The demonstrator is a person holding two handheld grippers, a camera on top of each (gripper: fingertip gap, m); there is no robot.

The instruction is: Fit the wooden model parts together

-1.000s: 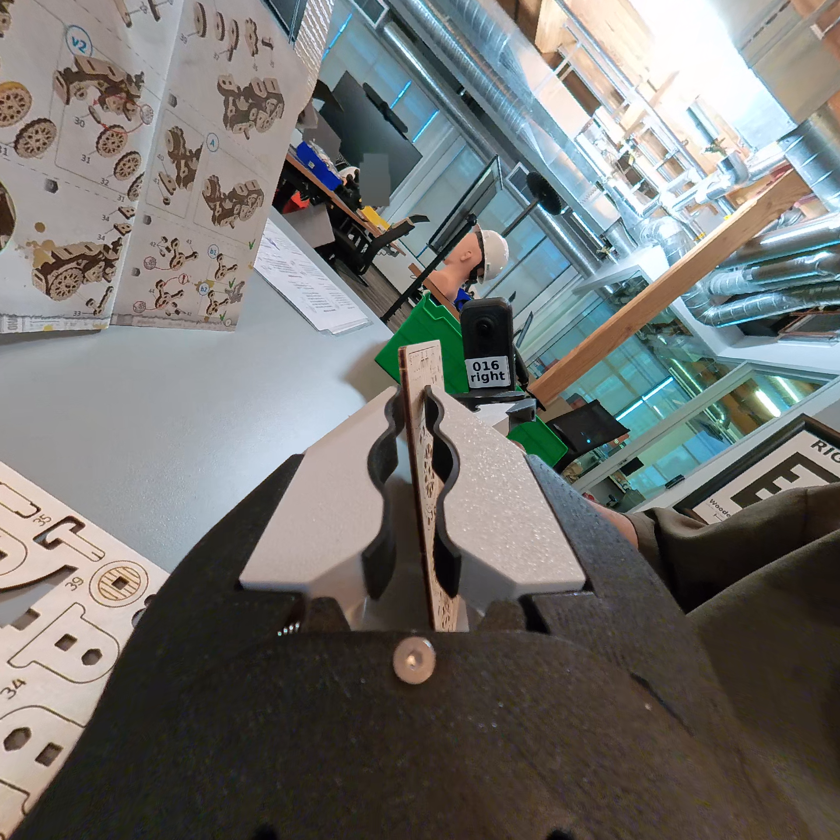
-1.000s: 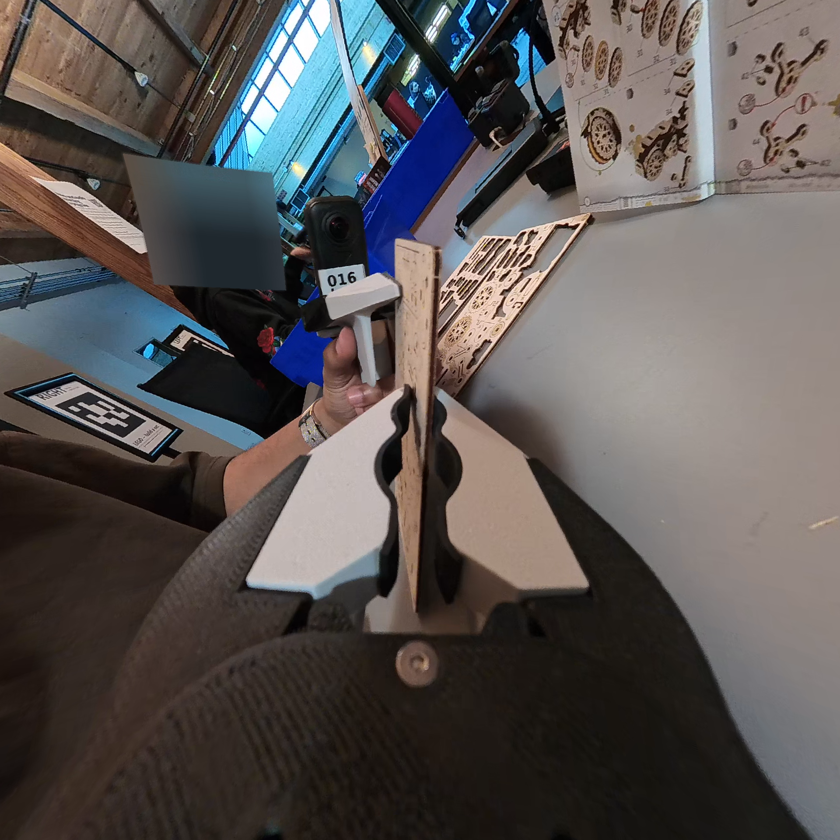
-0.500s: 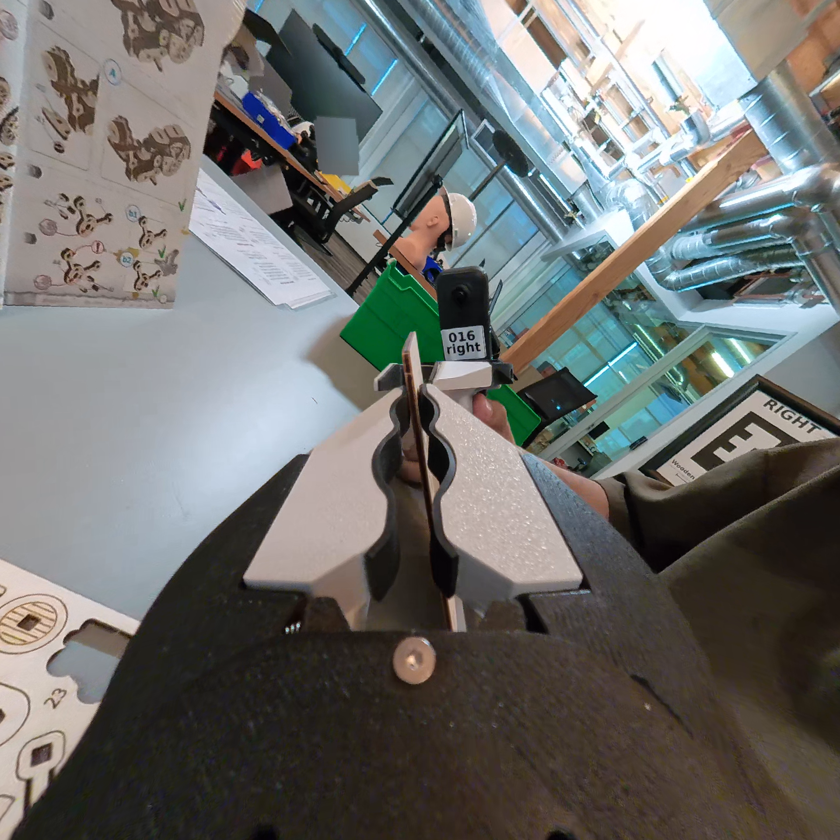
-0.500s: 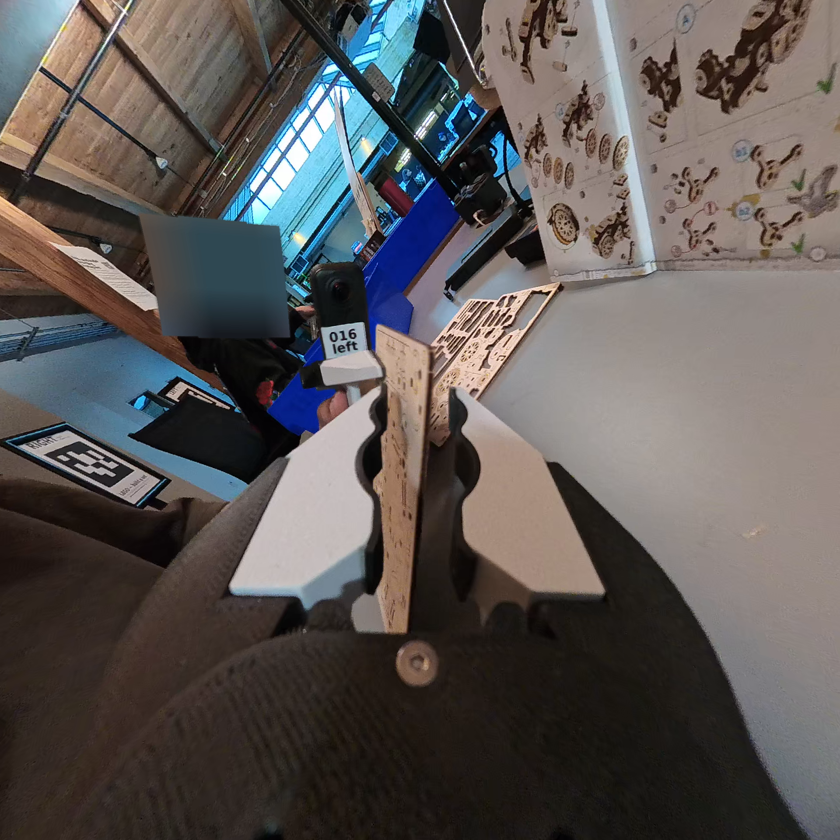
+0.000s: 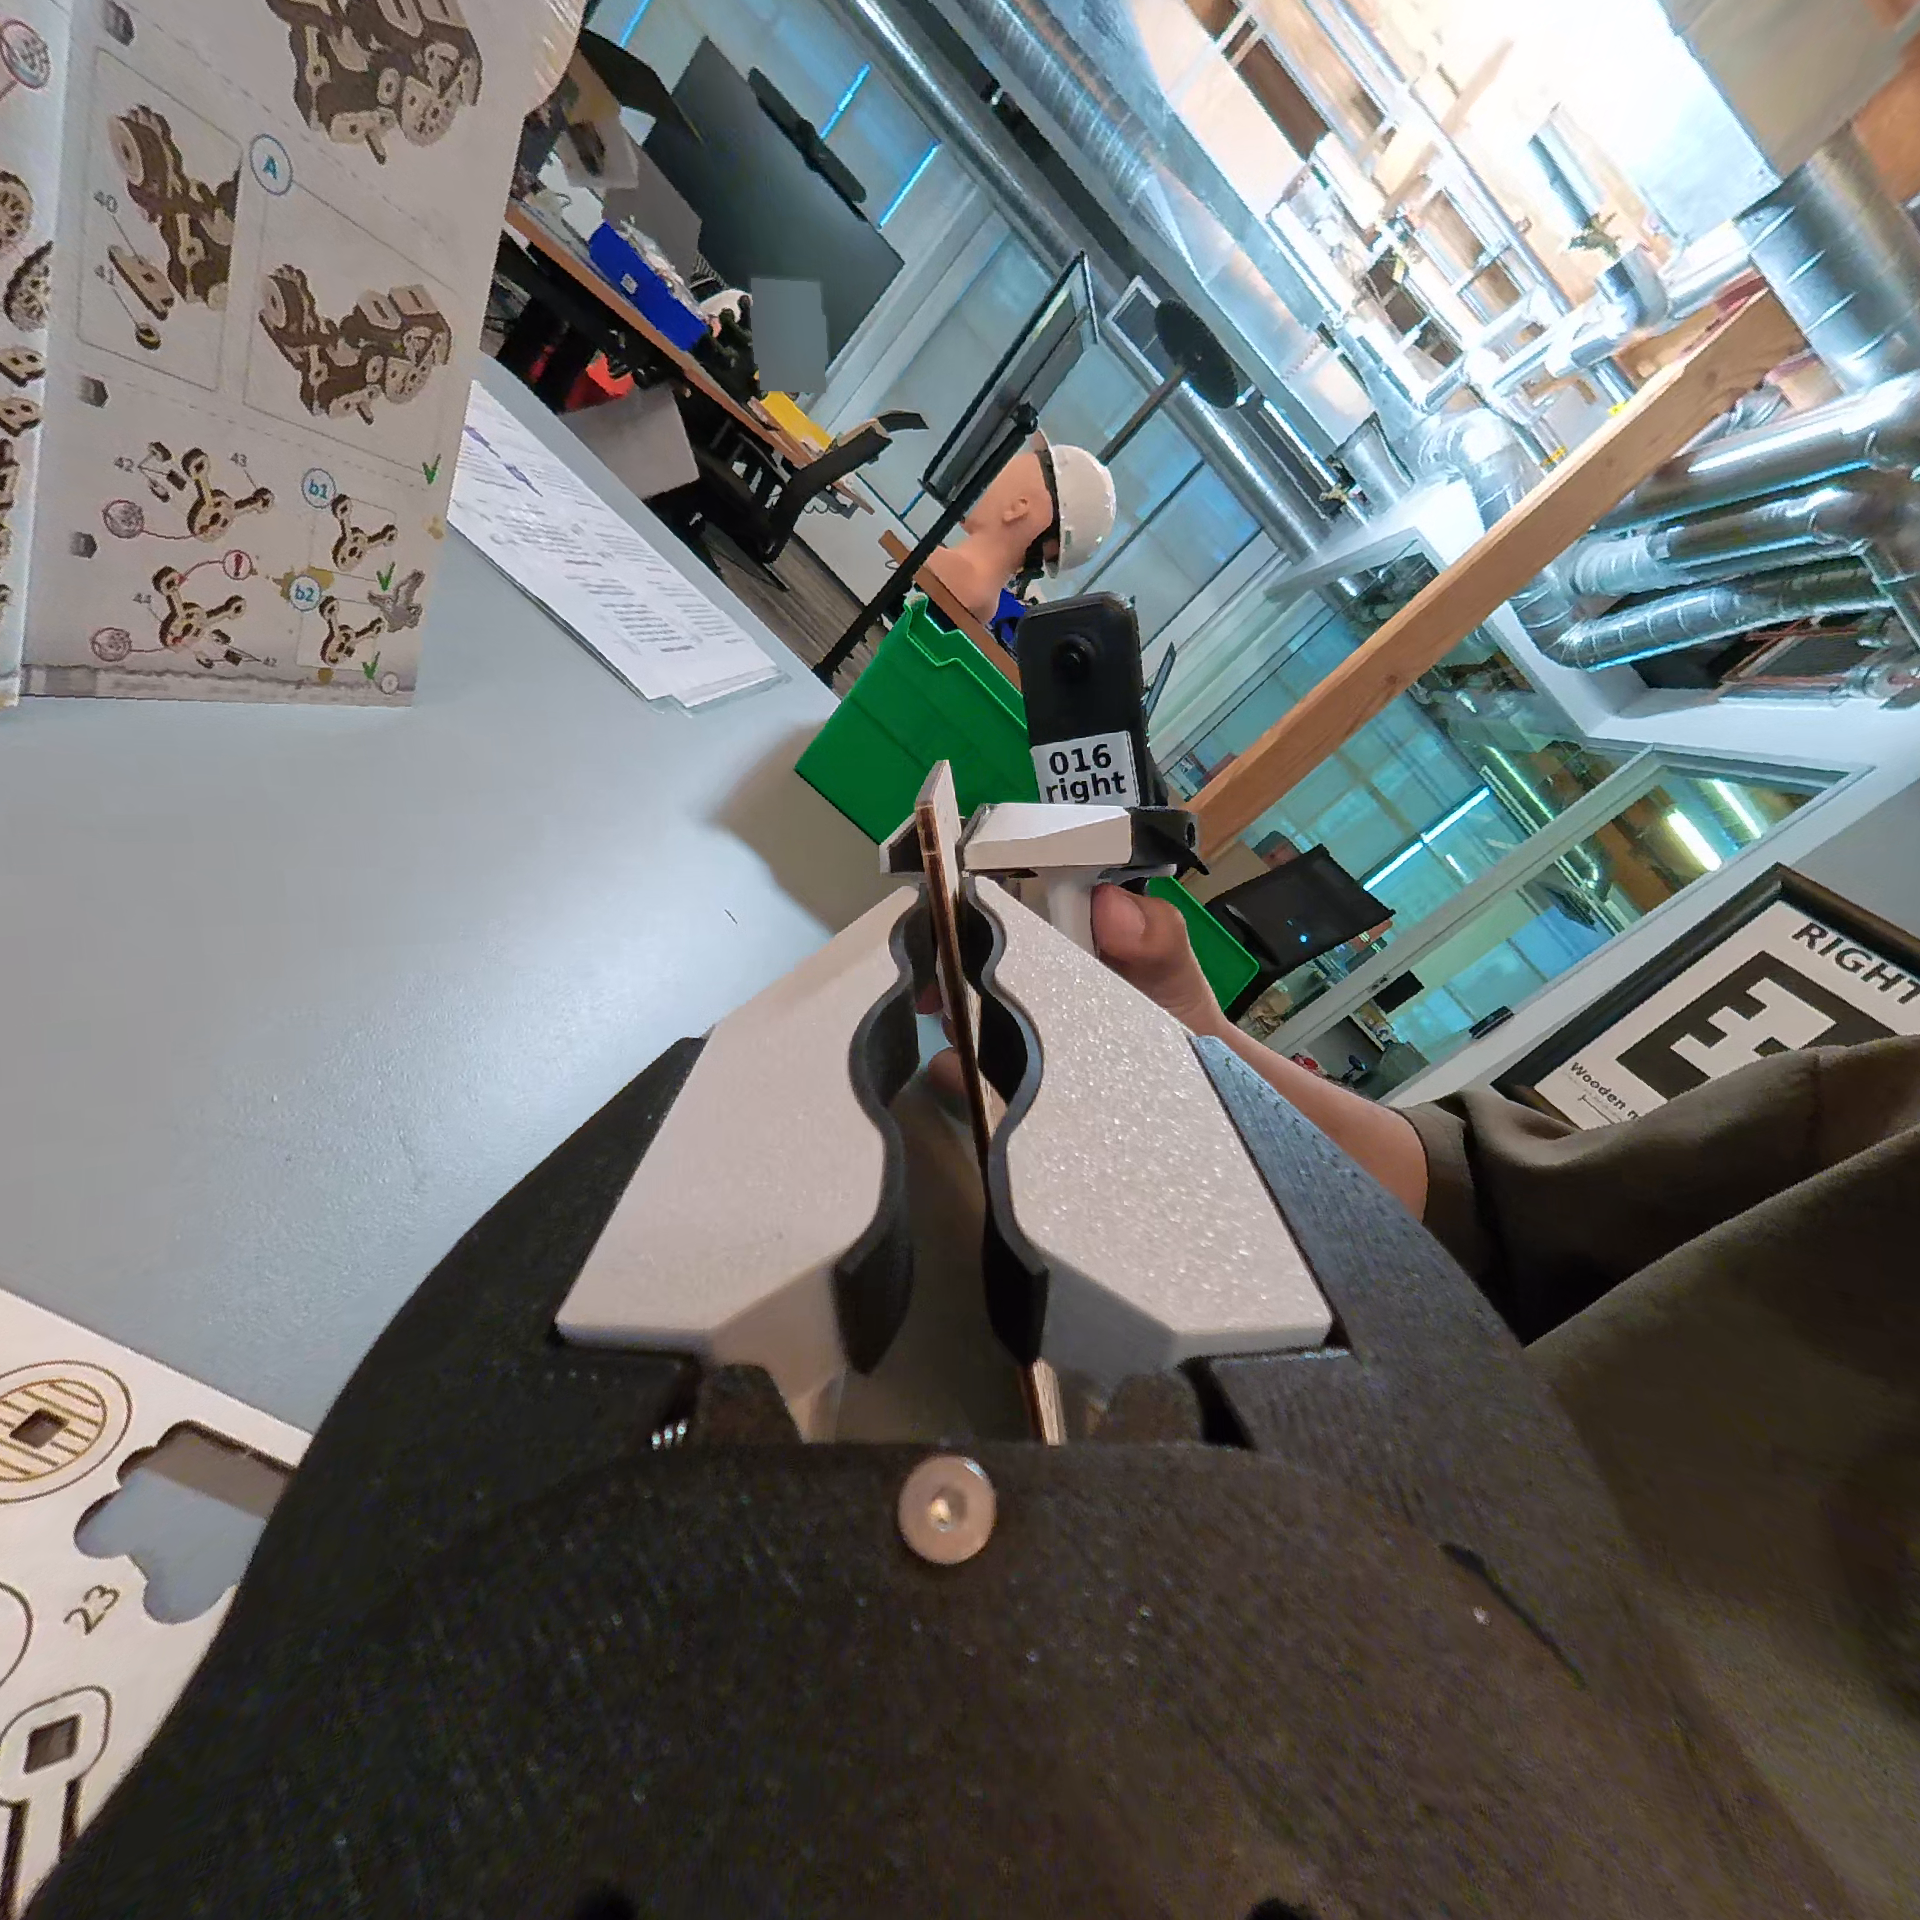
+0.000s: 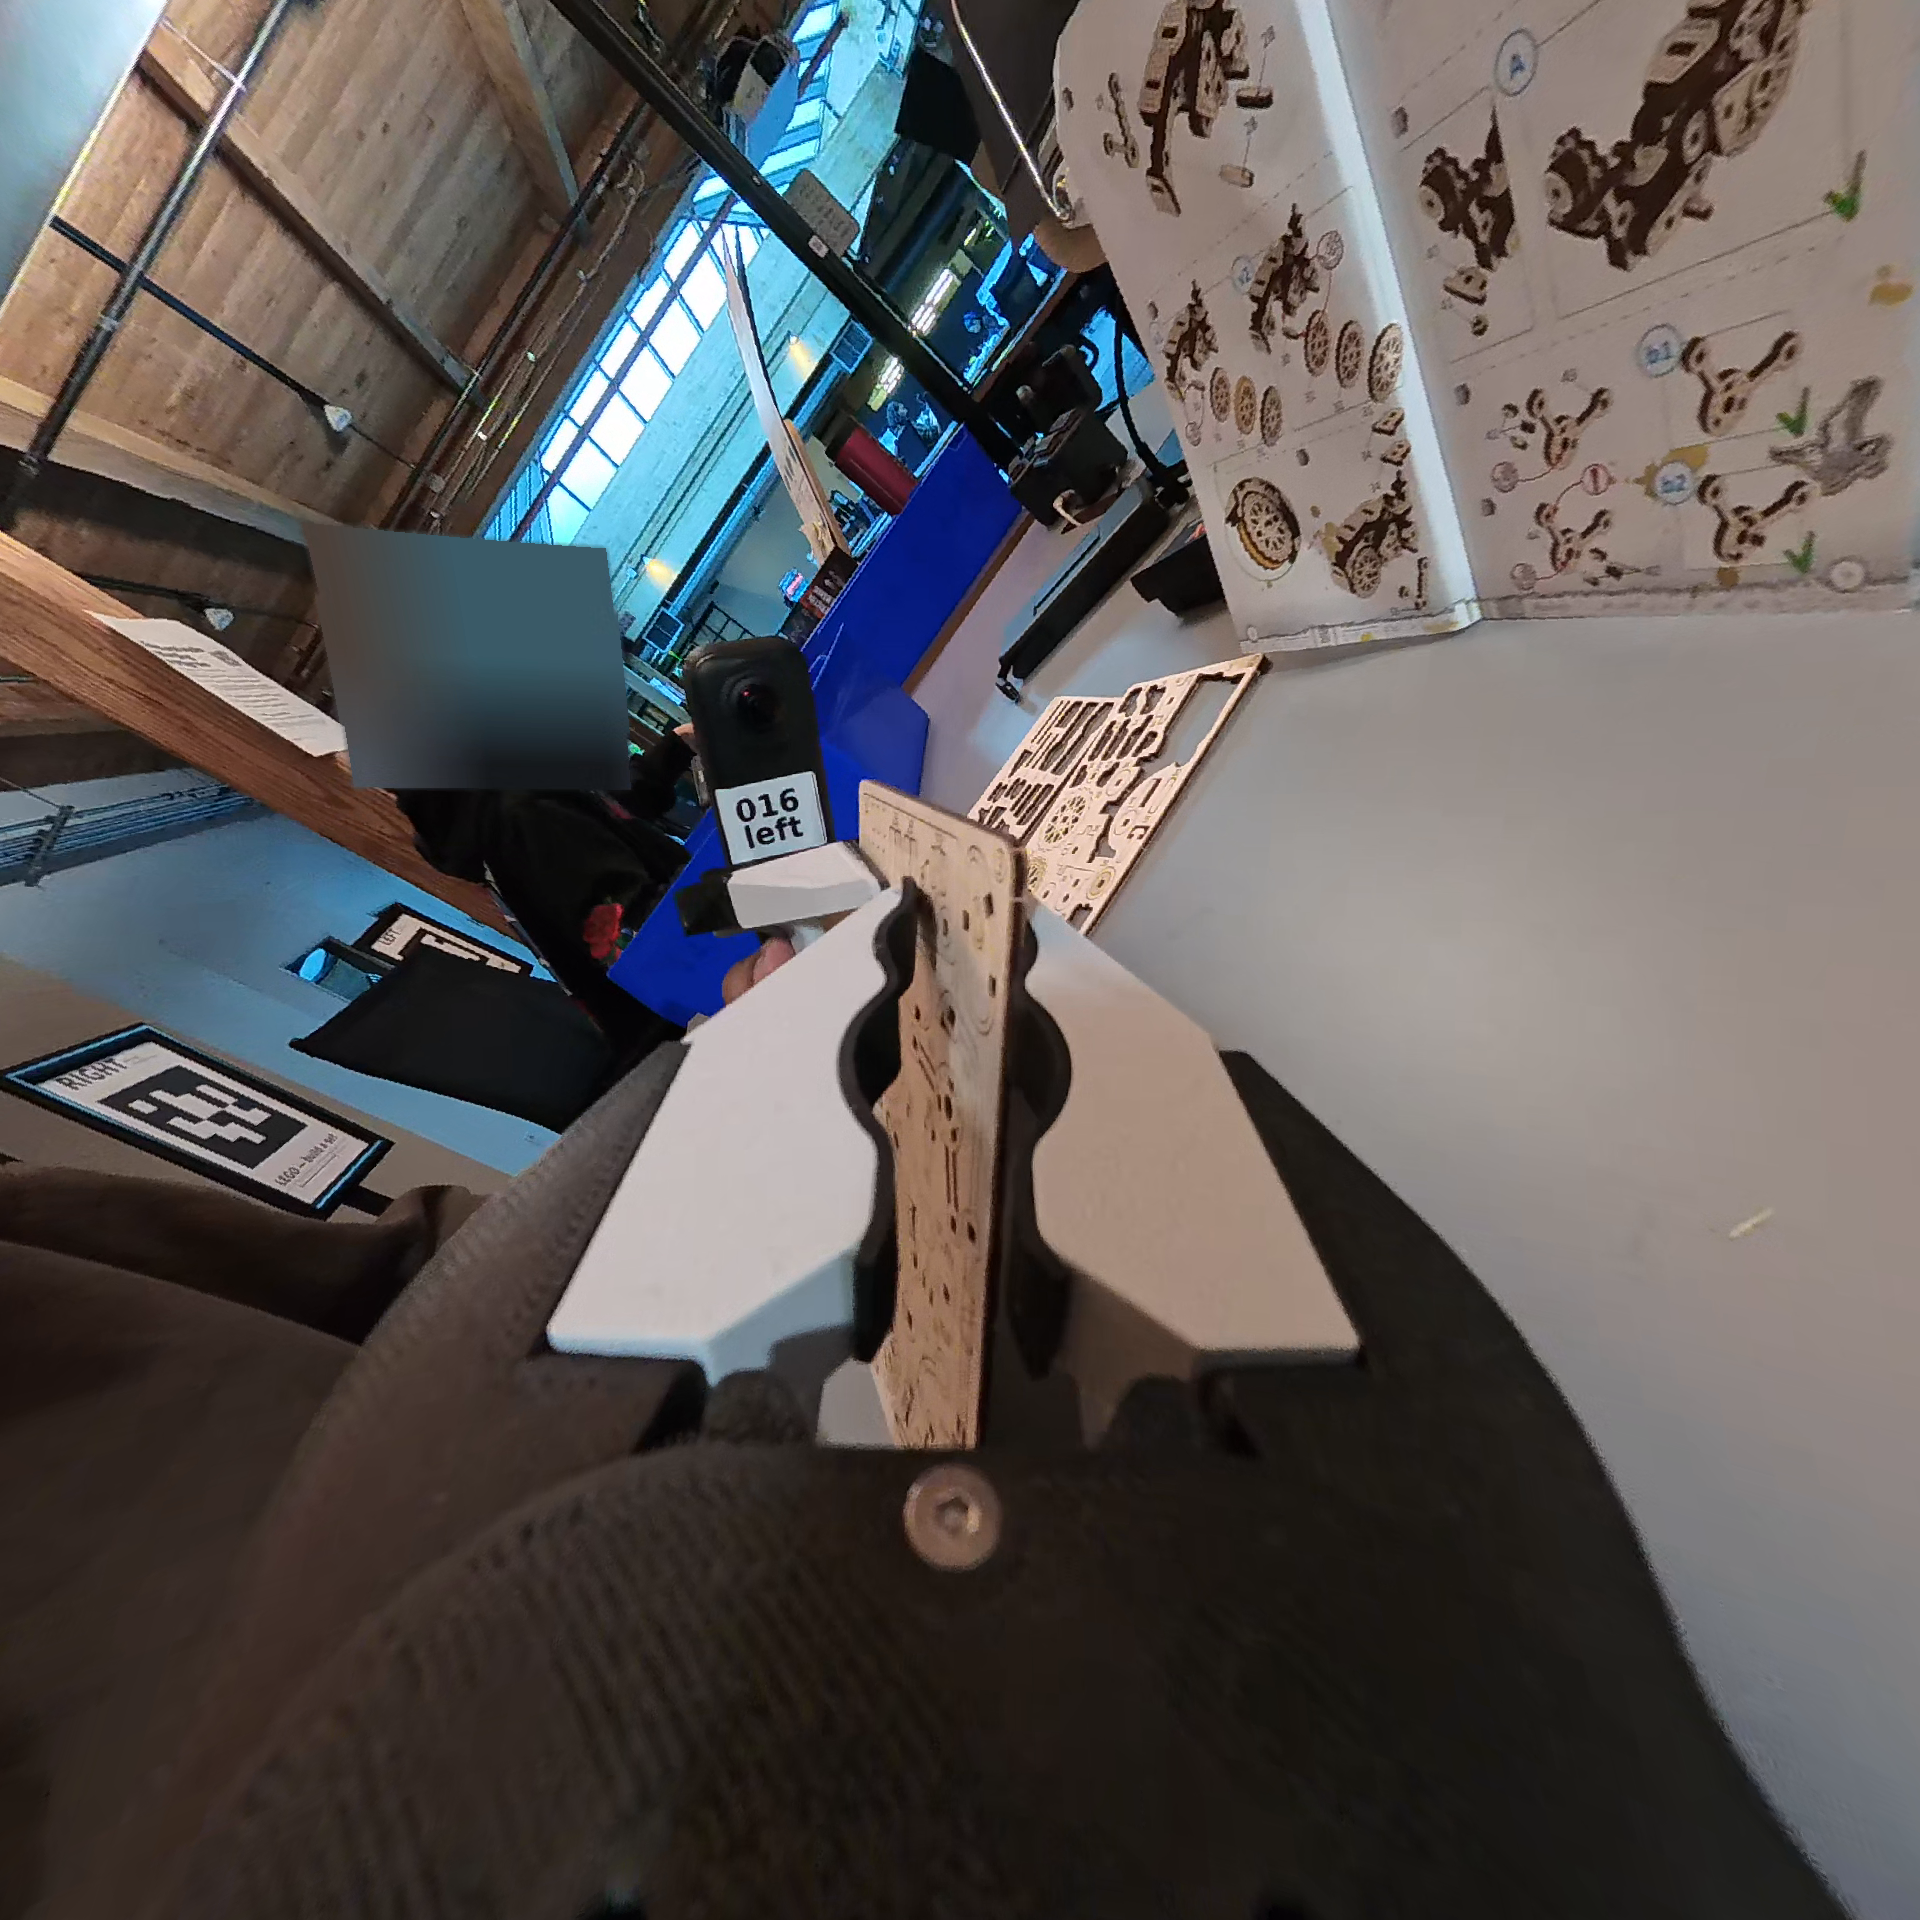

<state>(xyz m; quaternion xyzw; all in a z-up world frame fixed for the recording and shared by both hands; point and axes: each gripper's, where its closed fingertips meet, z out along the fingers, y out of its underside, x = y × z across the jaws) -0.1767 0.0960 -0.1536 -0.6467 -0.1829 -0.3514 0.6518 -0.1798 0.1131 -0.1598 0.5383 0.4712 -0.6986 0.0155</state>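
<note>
Grey tabletop [image 5: 312,987] lies below. Both the left gripper [image 5: 948,914] and right gripper [image 6: 961,914] clamp one wooden sheet [image 6: 951,1122].

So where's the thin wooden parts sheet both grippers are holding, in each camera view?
Left wrist view: the wooden parts sheet stands edge-on at centre, between the left gripper fingers.
Right wrist view: its perforated face fills the right gripper.
Shared landmark: the upright instruction sheet.
</note>
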